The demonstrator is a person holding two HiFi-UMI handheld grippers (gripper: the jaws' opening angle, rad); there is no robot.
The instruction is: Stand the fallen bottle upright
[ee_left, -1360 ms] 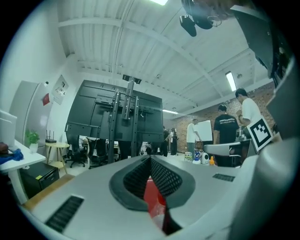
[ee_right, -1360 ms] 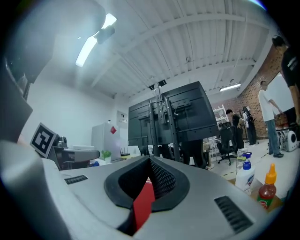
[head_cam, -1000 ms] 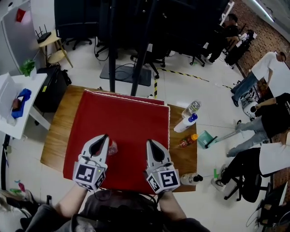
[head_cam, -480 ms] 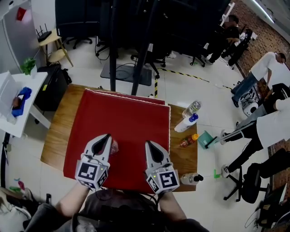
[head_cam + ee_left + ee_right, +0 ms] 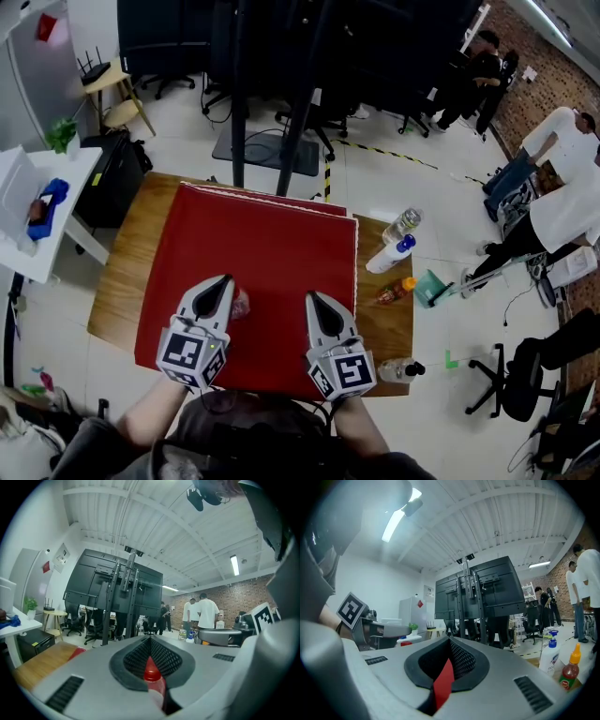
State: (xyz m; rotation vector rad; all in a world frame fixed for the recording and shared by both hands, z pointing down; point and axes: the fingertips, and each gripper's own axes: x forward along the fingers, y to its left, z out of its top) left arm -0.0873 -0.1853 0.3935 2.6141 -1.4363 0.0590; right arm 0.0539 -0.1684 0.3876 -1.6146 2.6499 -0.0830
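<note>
Head view: left tongs (image 5: 221, 281) and right tongs (image 5: 313, 297), both clenched, over the bench (image 5: 127, 253) with its red cloth (image 5: 267, 239), a red-capped bottle (image 5: 240, 303) just right of the left tongs.

The bottle (image 5: 240, 303) sits on the mat (image 5: 267, 239), just right of the left hand-held gripper (image 5: 221, 280).

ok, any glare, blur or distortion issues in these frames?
Head view: even light, sharp, slight bending at the edges, no glare on the red mat. Left gripper view: heavy fisheye, black corners, near jaws soft, strip light bright but small. Right gripper view: same fisheye, ceiling tube blown out, haze over the upper left.
</note>
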